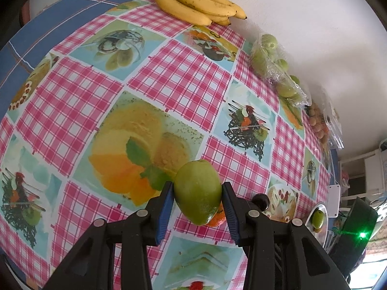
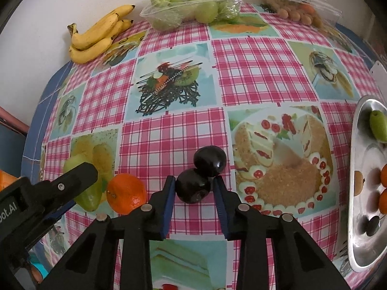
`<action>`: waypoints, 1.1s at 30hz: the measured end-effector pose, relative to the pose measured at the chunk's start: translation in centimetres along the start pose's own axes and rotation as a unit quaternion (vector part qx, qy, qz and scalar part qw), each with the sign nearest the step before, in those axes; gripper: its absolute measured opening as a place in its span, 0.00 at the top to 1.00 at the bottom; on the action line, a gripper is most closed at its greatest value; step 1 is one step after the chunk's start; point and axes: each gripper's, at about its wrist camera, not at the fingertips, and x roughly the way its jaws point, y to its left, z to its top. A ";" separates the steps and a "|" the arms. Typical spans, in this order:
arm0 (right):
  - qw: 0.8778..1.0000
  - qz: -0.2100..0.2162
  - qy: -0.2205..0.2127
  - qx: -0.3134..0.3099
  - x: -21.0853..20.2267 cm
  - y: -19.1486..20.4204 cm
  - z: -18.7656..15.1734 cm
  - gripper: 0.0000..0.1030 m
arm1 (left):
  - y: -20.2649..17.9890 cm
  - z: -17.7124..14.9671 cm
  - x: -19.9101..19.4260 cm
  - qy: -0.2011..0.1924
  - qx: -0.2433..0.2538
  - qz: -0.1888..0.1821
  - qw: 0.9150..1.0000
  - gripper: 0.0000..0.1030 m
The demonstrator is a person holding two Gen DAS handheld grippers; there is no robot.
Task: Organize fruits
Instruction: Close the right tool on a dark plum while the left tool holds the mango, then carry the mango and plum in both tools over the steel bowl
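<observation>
Green mango: clamped between the blue pads of the left tool, on the checkered table; seen again in the right wrist view.
Left tool: closed on the green mango, pads touching both its sides.
Tangerine: on the table just beside the mango, peeking out behind it in the left wrist view.
Dark plum: sits between the pads of the right tool, touching a second dark plum just behind it.
Right tool: narrow around the near plum; firm contact cannot be told.
Metal tray: at the right table edge, holding a small green mango, orange fruits and a dark one.
Bananas: bunch at the far table edge by the wall.
Green fruit pack: clear plastic container beside the bananas.
Brown fruit pack: clear container farther along the wall.
</observation>
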 end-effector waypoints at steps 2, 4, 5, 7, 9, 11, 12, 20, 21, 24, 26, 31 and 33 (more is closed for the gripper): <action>1.000 -0.001 0.000 -0.004 0.0 0.1 0.0 0.71 | 0.0 0.0 0.1 0.001 0.000 0.001 1.000 0.59; 1.000 -0.004 -0.001 -0.008 0.0 0.2 -0.1 0.71 | 0.0 0.0 0.2 0.001 0.000 0.002 1.000 0.59; 1.000 -0.003 -0.001 -0.009 0.0 0.3 -0.1 0.71 | 0.0 0.0 0.2 0.001 -0.001 0.002 1.000 0.59; 1.000 -0.003 -0.001 -0.012 -0.1 0.4 -0.2 0.71 | 0.0 0.0 0.2 0.001 -0.001 0.002 1.000 0.59; 1.000 -0.003 -0.005 -0.016 -0.4 0.5 -0.3 0.71 | 0.0 0.0 0.2 0.000 -0.001 0.003 1.000 0.59; 1.000 -0.001 -0.011 -0.019 -0.9 0.7 -0.3 0.71 | 0.0 0.0 0.2 0.000 0.000 0.004 1.000 0.59; 1.000 0.001 -0.013 -0.021 -1.2 0.8 -0.3 0.71 | 0.0 0.0 0.2 -0.001 0.001 0.005 1.000 0.59; 0.999 0.006 -0.031 -0.024 -3.3 0.7 -0.6 0.71 | -0.1 0.0 -0.3 -0.008 0.008 0.011 1.000 0.59; 0.999 0.007 -0.031 -0.023 -3.4 0.6 -0.7 0.71 | -0.1 0.0 -0.3 -0.009 0.009 0.012 1.000 0.59; 0.999 0.008 -0.031 -0.020 -3.8 0.3 -0.8 0.71 | -0.3 0.0 -0.3 -0.010 0.014 0.020 1.000 0.59; 0.999 0.005 -0.031 -0.018 -4.0 0.1 -0.8 0.71 | -0.4 0.0 -0.2 -0.012 0.019 0.024 0.999 0.59; 0.999 0.004 -0.030 -0.012 -4.5 -0.9 -1.0 0.71 | -0.7 0.2 -0.1 -0.016 0.026 0.032 0.999 0.59; 0.999 0.008 -0.031 -0.004 -4.9 -1.6 -0.9 0.71 | -0.8 0.3 0.0 -0.017 0.029 0.037 0.999 0.59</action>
